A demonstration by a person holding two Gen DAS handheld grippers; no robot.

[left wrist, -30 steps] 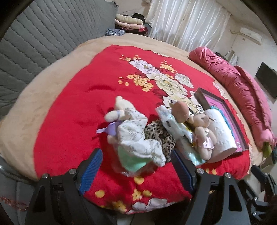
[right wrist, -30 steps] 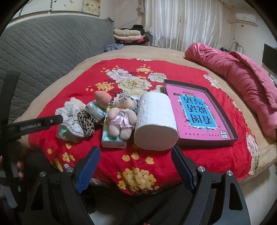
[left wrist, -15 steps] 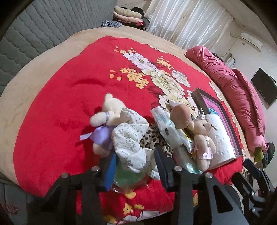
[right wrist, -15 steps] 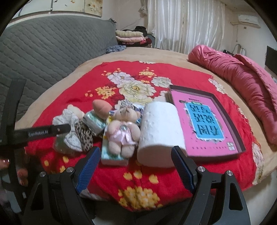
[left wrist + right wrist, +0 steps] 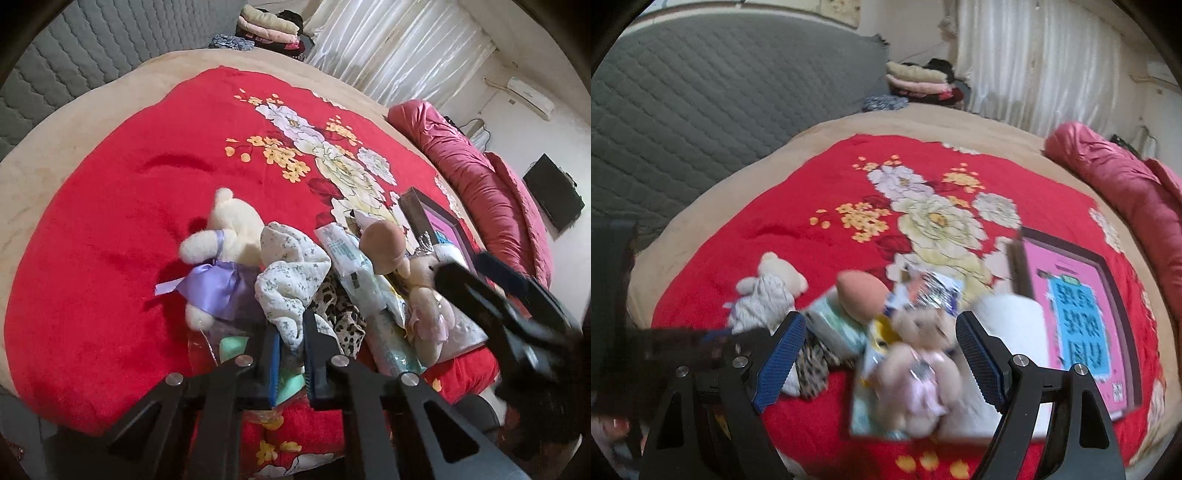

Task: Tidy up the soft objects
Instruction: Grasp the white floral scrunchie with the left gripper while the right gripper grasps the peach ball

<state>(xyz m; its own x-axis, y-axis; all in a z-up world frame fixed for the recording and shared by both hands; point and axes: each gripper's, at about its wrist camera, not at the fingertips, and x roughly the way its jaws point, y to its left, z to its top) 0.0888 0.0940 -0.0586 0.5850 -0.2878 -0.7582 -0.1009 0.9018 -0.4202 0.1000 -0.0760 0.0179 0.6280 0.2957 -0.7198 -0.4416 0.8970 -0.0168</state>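
A pile of soft things lies at the near edge of a red flowered blanket (image 5: 110,221). My left gripper (image 5: 291,350) is shut on a white floral cloth (image 5: 291,269) that lies over a mint-green packet (image 5: 232,345). Beside it are a cream bear with a purple ribbon (image 5: 229,236), a leopard-print cloth (image 5: 340,314) and a tissue pack (image 5: 347,254). My right gripper (image 5: 881,354) is open, its fingers either side of a pink-dressed teddy (image 5: 919,365) that lies on a tissue pack (image 5: 868,402). The right wrist view is blurred.
A white paper roll (image 5: 1008,332) lies right of the teddy, then a pink book in a dark tray (image 5: 1078,310). A pink sponge (image 5: 860,295) lies on the pile. A pink quilt (image 5: 480,177) runs along the right side. A grey headboard (image 5: 701,96) stands behind.
My left gripper moved in and closed on the white floral cloth. My right gripper moved forward and down until its open fingers straddle the pink-dressed teddy.
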